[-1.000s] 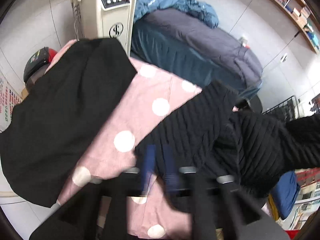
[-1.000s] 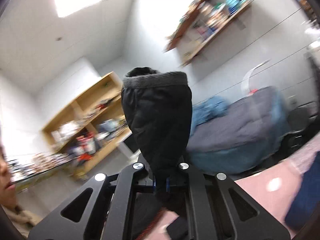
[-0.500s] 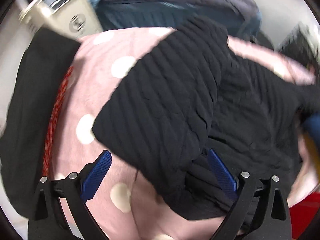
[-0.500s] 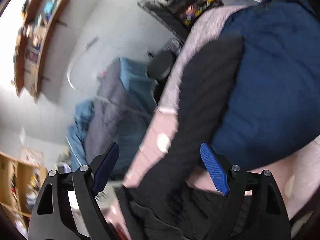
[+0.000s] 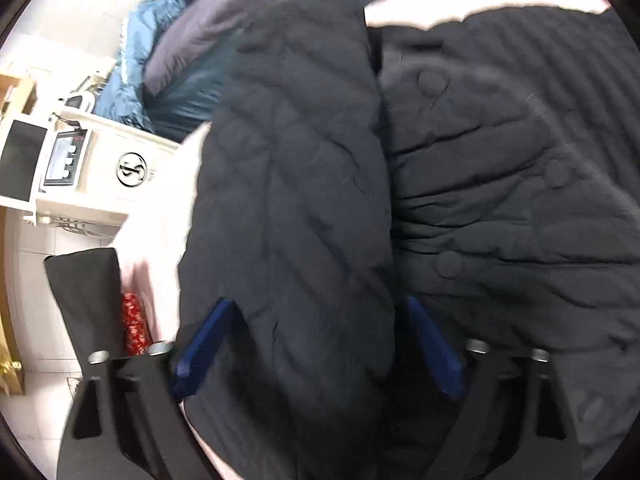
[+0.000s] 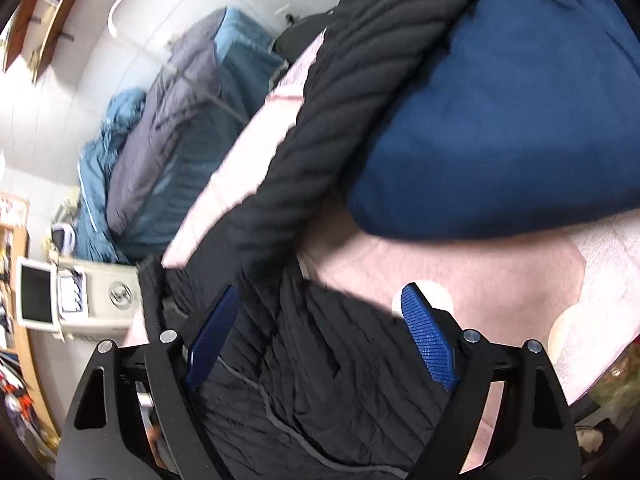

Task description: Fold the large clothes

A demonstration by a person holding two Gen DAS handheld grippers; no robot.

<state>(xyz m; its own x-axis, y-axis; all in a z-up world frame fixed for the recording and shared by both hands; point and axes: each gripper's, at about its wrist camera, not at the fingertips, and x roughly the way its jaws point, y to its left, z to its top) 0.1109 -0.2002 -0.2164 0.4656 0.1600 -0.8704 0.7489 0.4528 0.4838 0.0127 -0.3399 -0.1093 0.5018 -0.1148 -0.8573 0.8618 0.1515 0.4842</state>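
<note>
A: Starting at your left in the left wrist view, what have you got?

B: A cream machine (image 5: 120, 176) with a small screen stands at the far left, and behind it a bed (image 5: 192, 52) under grey and teal covers. A piece of black cloth (image 5: 88, 300) hangs over the edge of the pink surface (image 5: 160, 240).

A: And the garment itself?

B: The black quilted jacket (image 5: 304, 208) lies on that pink surface and fills most of your view. Your left claw (image 5: 320, 344) points steeply down at it. A fold of the quilting sits between the blue pads (image 5: 204, 344), and the jaws are closing on it; I cannot tell whether the pads press on it, the picture being blurred.

A: Now the right wrist view.

B: The same machine (image 6: 104, 292) and bed (image 6: 172, 120) show at the left. One sleeve of the jacket (image 6: 320, 380) runs up and away, lying against a navy blue cushion (image 6: 500, 120) at the right. Your right claw (image 6: 324, 340) stands wide apart above the jacket's body, gripping nothing. Its left pad lies over the black cloth, and its right pad (image 6: 430, 340) is over the pink, white-dotted cover (image 6: 480, 272).
</note>
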